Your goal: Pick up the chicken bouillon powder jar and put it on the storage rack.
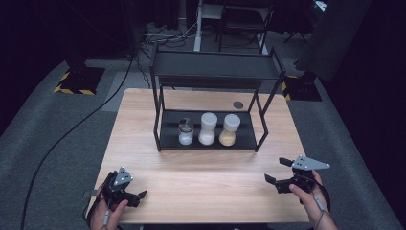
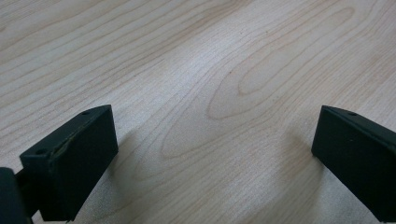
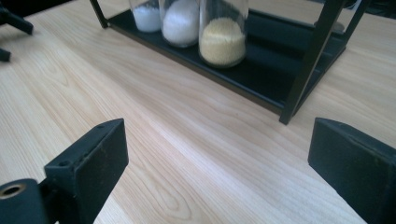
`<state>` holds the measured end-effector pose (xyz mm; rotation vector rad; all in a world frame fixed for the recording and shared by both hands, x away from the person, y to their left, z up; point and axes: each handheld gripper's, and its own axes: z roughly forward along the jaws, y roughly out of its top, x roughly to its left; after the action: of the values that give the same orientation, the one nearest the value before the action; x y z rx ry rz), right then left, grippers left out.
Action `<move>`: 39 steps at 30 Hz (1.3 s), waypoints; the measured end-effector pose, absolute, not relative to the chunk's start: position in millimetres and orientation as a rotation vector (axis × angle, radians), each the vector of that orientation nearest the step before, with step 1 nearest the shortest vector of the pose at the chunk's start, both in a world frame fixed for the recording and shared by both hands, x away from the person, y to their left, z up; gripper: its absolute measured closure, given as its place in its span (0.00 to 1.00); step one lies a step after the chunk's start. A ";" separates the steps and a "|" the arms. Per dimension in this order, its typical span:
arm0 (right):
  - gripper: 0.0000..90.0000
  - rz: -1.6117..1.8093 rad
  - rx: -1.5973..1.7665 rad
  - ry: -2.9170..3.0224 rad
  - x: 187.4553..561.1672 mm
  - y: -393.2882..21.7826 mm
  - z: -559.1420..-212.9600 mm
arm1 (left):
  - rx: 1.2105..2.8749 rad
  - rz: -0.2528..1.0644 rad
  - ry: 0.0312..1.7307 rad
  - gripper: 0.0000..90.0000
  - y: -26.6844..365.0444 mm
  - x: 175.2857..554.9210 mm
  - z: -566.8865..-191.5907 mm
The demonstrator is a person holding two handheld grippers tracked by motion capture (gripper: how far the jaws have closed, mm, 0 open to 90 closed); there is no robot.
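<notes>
**A:** High view first, quick. What have you got?

**B:** I've got the wooden table (image 1: 201,177) with a black two-tier rack (image 1: 210,72) standing on its far half. Three jars sit in a row on the rack's lower shelf (image 1: 242,139): a clear-lidded jar (image 1: 186,132) of white grains at left, a white-capped jar (image 1: 207,128) of white powder in the middle, a white-capped jar of yellow grains (image 1: 229,129) at right. They stand just beside one another. My left gripper (image 1: 136,196) sits at the near left edge of the table, my right gripper (image 1: 277,172) at the near right edge, both well apart from the rack. Jaws on both look spread, nothing between them

**A:** Left gripper view?

**B:** I'm looking down on bare wood grain (image 2: 210,93). My left gripper (image 2: 210,154) has its two black jaws wide apart, empty, low over the tabletop; can't tell if they touch it

**A:** Right gripper view?

**B:** My right gripper (image 3: 217,168) has its jaws wide apart too, holding nothing. Ahead I see the rack's lower shelf (image 3: 261,79) with a black corner post (image 3: 308,60) standing on the table. The jar of yellow grains (image 3: 223,39) is nearest me, the white powder jar (image 3: 180,25) behind it, the third jar (image 3: 147,16) farthest. All upright, caps cut off by the top edge. The other gripper's tip (image 3: 16,23) shows at top left
</notes>
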<state>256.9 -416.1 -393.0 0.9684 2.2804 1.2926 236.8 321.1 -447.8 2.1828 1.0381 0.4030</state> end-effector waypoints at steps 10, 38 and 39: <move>0.06 1.252 0.998 2.306 256.5 -419.0 -411.6 | 2.183 0.403 1.038 0.00 321.2 236.8 -447.8; 0.05 1.198 1.033 2.372 264.1 -420.7 -442.7 | 2.182 0.403 1.038 0.00 321.2 236.9 -447.9; 0.05 1.193 1.031 2.373 264.0 -420.3 -443.1 | 2.182 0.403 1.038 0.00 321.2 236.9 -447.9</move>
<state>264.0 -420.3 -443.1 1.0314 2.3731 1.1927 236.9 321.2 -447.9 2.1824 1.0378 0.4026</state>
